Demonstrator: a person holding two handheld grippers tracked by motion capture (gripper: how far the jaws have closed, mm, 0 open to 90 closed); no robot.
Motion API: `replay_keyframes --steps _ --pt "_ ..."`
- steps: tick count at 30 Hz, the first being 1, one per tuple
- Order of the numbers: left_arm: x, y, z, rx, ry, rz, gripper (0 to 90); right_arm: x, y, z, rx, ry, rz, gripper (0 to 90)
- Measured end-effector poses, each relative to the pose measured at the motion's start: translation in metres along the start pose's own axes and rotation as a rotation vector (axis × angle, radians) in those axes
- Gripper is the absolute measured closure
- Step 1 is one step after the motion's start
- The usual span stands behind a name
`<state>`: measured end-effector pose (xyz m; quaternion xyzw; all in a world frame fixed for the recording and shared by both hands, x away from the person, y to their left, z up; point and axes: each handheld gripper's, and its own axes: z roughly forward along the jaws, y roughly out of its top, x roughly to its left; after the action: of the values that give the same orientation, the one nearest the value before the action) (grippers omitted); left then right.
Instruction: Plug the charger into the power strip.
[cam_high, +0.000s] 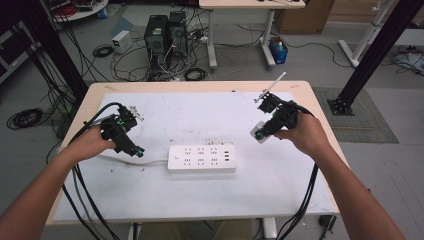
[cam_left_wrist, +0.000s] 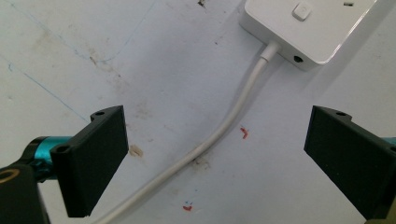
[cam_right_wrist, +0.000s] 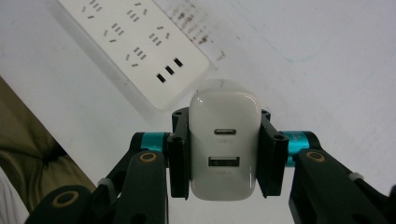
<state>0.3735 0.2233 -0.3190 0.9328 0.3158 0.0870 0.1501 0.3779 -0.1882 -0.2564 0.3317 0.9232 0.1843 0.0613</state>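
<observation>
Right fingers (cam_right_wrist: 180, 154) clamping white charger (cam_right_wrist: 224, 144), its two ports facing right gripper view, left fingers (cam_left_wrist: 93, 154) wide over power strip (cam_left_wrist: 308, 25) cable (cam_left_wrist: 224, 126)

grey floor (cam_high: 240, 60), tangled cables (cam_high: 125, 62), computer towers (cam_high: 165, 34)

Left gripper (cam_high: 138, 151) and right gripper (cam_high: 261, 133): black bodies, flat black jaws with screw holes, teal anodised collars, brass-coloured pivot bushings. Black cables trail from each. Forearms bare, no sleeves.
</observation>
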Motion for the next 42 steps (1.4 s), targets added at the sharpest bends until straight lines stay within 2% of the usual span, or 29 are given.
replay_keyframes --steps 1,2,6,8,11,13,16,21,28,33,34,42 --pt "-0.003 -0.001 0.002 0.023 -0.011 0.062 6.4 0.004 0.011 0.005 0.008 0.015 -0.070 62.3" --pt "-0.005 -0.001 0.002 0.020 -0.007 0.084 6.4 0.007 0.015 0.009 0.015 0.019 -0.099 62.3" --pt "-0.010 -0.001 0.004 0.017 -0.003 0.167 6.4 0.014 0.030 0.021 0.033 0.040 -0.175 62.3" --pt "-0.012 -0.002 0.006 0.009 0.001 0.191 6.4 0.017 0.037 0.028 0.040 0.051 -0.197 62.3" --pt "-0.013 -0.001 0.009 0.028 -0.007 0.212 6.4 0.023 0.047 0.036 0.053 0.060 -0.242 62.3" --pt "-0.014 -0.002 0.011 0.031 -0.007 0.216 6.4 0.027 0.053 0.043 0.066 0.071 -0.270 62.3" --pt "-0.013 -0.003 0.014 0.044 0.002 0.196 6.4 0.033 0.061 0.054 0.085 0.080 -0.324 62.3" --pt "-0.011 -0.007 0.018 0.019 -0.001 0.171 6.4 0.045 0.072 0.077 0.135 0.072 -0.392 62.3" --pt "-0.008 -0.010 0.019 0.014 0.000 0.158 6.4 0.055 0.078 0.099 0.170 0.077 -0.454 62.3" --pt "-0.009 -0.012 0.022 0.020 -0.010 0.167 6.4 0.060 0.081 0.113 0.203 0.084 -0.494 62.4" --pt "-0.009 -0.012 0.024 0.013 -0.010 0.156 6.4 0.062 0.082 0.115 0.214 0.082 -0.499 62.3" --pt "-0.006 -0.014 0.027 0.013 -0.025 0.147 6.4 0.064 0.082 0.125 0.218 0.070 -0.577 62.4"
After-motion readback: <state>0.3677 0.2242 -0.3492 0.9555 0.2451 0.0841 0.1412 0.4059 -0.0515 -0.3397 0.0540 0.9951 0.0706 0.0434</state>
